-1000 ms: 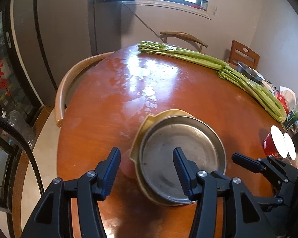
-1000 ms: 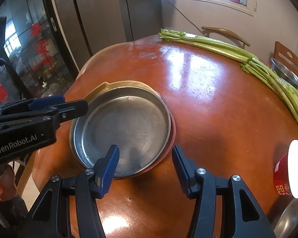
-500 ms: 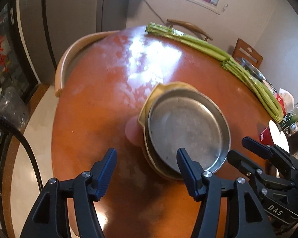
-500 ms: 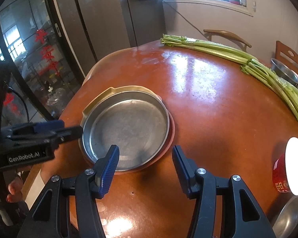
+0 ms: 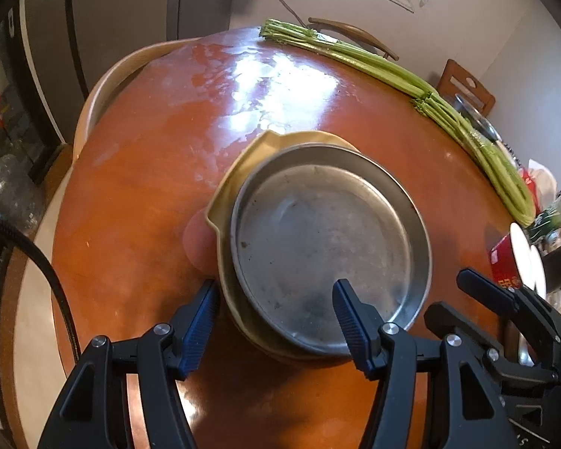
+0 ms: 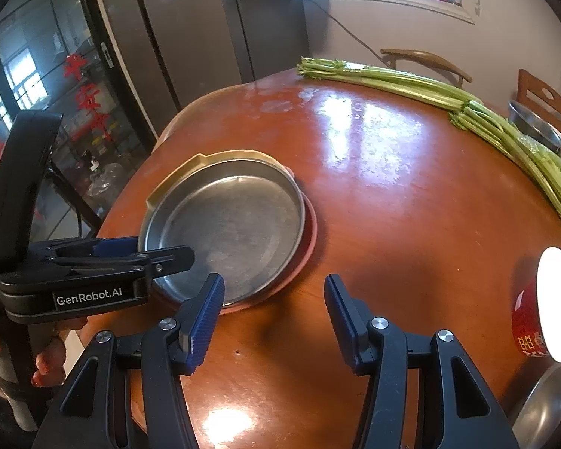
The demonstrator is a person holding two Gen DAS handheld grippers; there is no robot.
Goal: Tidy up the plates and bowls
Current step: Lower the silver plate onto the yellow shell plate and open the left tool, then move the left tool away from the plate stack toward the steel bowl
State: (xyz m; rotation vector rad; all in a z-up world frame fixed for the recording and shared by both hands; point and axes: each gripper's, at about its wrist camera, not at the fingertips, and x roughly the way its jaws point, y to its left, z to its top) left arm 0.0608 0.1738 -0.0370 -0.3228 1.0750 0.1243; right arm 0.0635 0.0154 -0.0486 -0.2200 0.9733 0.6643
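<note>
Plates: steel on yellow on pink, stacked mid-table | your left gripper spread, straddling near rim; right gripper spread, empty | step: gripping stack | next: clamp rim squarely.

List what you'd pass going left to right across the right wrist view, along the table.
left gripper → steel plate → bare table → celery → red cup
</note>
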